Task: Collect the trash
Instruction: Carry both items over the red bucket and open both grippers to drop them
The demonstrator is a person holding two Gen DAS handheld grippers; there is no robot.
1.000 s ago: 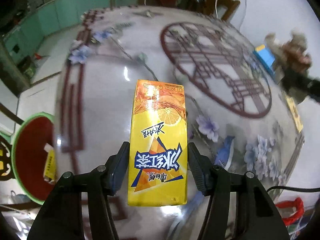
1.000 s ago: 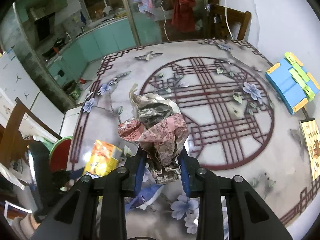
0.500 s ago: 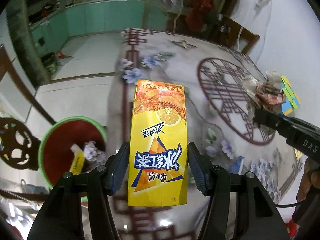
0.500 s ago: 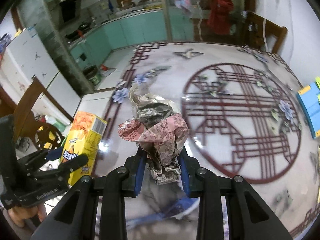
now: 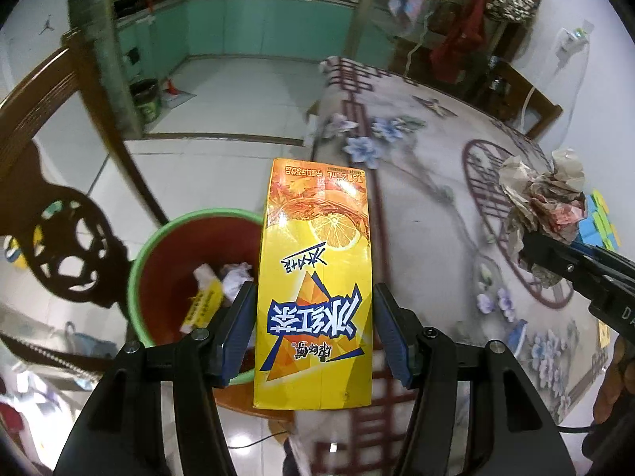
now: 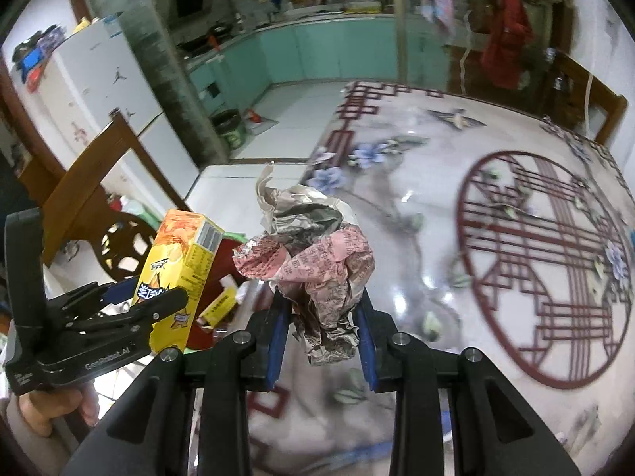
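Two pieces of trash are held above the table point(image 6: 496, 127) edge: a yellow drink carton point(image 5: 315, 285) is clamped upright by the left gripper point(image 5: 313, 333), beside the green-rimmed bin point(image 5: 158, 246) on the floor. A crumpled paper ball point(image 6: 313, 261) is pinched by the narrowly parted right gripper point(image 6: 321, 337).

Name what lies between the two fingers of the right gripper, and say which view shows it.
A crumpled newspaper ball sits clamped between the right gripper fingers. The right wrist view shows it best; the left wrist view also catches it.

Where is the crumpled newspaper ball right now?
The crumpled newspaper ball is clamped in the right gripper above the table edge, right of the yellow drink carton.
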